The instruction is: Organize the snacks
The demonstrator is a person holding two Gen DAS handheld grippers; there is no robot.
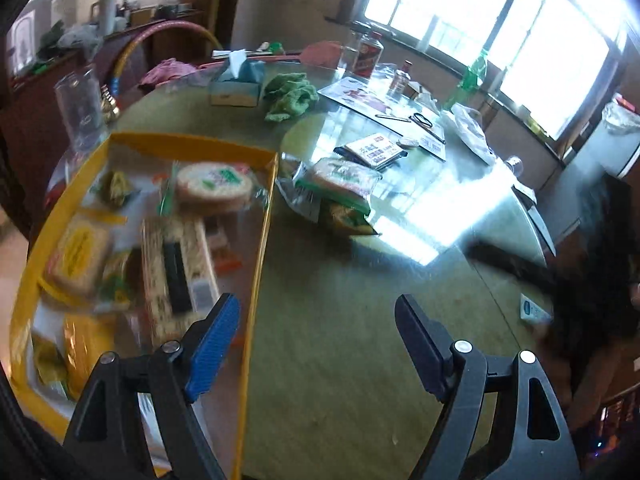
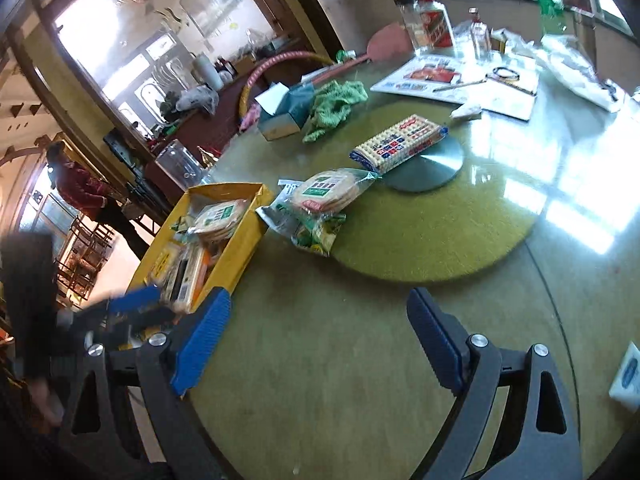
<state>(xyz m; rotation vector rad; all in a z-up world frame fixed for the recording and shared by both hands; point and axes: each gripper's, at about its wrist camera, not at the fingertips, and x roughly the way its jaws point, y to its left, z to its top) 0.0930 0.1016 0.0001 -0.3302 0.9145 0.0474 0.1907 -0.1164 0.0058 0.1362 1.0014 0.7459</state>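
A yellow box (image 1: 256,240) (image 2: 244,236) at the table's left edge holds several wrapped snacks, among them a round cracker pack (image 1: 214,186) and a long biscuit pack (image 1: 176,272). Outside it lie a round cracker pack (image 1: 344,176) (image 2: 326,190) on a green snack bag (image 2: 316,234), and a cracker pack with a checkered label (image 1: 374,150) (image 2: 400,142). My left gripper (image 1: 318,320) is open and empty at the box's right wall; it also shows blurred in the right wrist view (image 2: 136,308). My right gripper (image 2: 320,320) is open and empty above bare table.
A round green table carries a glass turntable (image 2: 500,216), a tissue box (image 2: 280,114), a green cloth (image 2: 336,104), bottles (image 2: 434,24), papers (image 2: 452,80), plastic bags and a clear jar (image 1: 78,104). A white card (image 2: 630,372) lies at the right. A person stands far left.
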